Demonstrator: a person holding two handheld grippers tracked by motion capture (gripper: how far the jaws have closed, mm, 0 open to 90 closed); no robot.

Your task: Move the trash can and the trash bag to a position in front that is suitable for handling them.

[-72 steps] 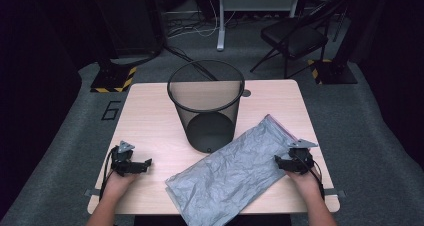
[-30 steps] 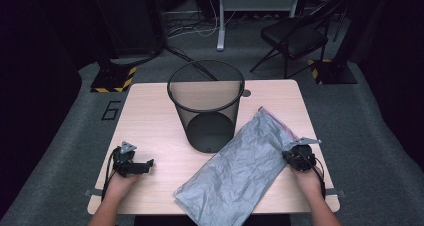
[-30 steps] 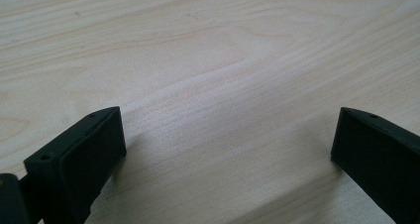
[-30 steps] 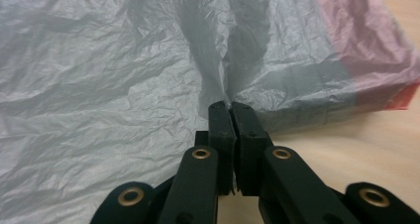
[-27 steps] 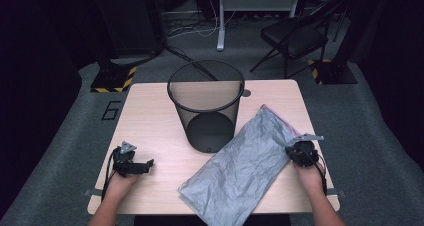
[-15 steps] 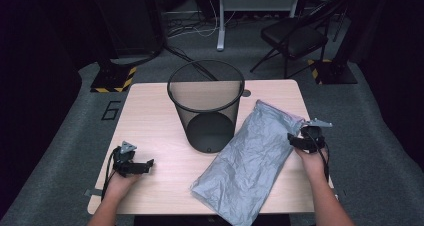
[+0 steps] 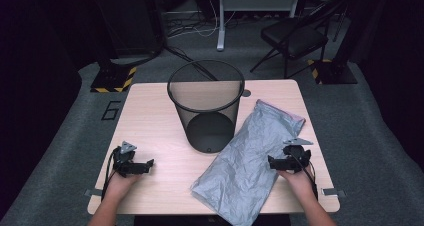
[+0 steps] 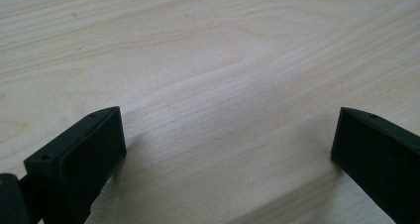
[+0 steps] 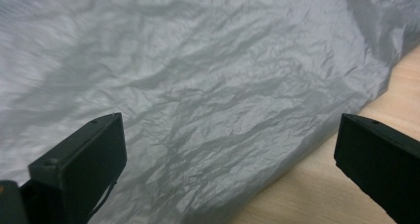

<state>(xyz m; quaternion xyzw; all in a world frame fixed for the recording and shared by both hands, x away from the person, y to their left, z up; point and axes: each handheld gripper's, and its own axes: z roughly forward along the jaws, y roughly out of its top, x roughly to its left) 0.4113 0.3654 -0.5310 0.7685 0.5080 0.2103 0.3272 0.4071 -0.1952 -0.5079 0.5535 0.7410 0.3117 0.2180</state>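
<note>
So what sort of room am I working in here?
Probably a lab or studio set up for recording, not a home: a lone wooden table on grey carpet, hazard-striped stand bases on the floor, loose cables and a folding chair behind, dark surroundings.

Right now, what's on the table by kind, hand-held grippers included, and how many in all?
Black mesh wastebasket: 1
Crumpled grey plastic bag: 1
Hand-held grippers: 2, left hand-held gripper and right hand-held gripper, both with jaws open
Total: 4
</note>
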